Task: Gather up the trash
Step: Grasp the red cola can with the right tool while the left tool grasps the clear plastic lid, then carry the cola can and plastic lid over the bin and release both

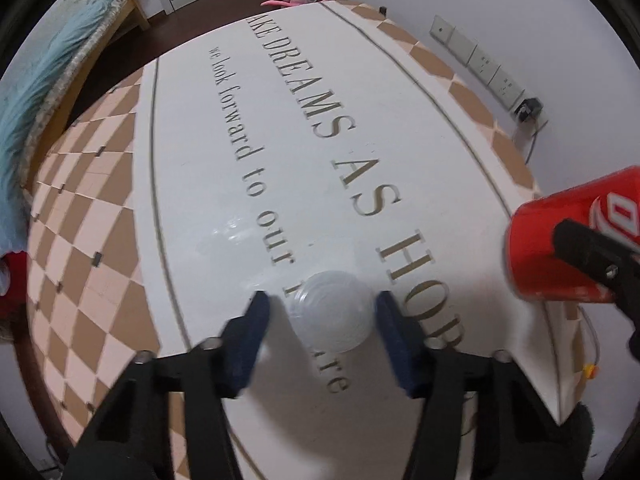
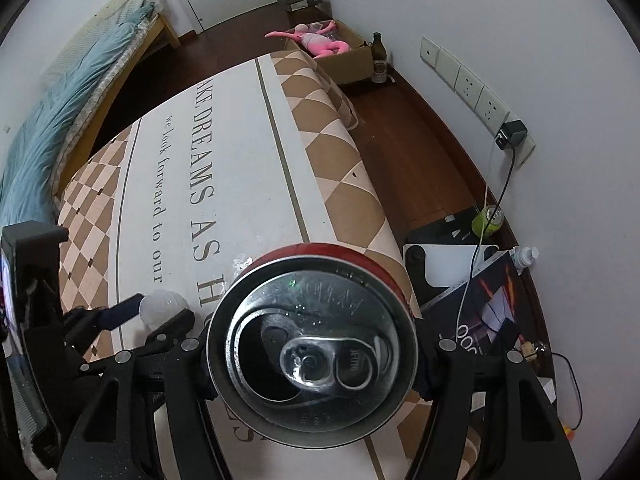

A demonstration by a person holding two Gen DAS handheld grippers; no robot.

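Now the left gripper [image 1: 320,308] stands with its blue pads [image 1: 256,320] spread either side of the clear cup [image 1: 330,312], which lies on the table [image 1: 200,184] between them; the right-hand pad looks to be at the cup's wall, the other just off it. Closing should be slow and light, since thin plastic will likely buckle or squirt forward. The right gripper [image 2: 312,356] is clamped on the red can [image 2: 312,348], lid facing its camera, off to the left gripper's right; keeping it level avoids drips
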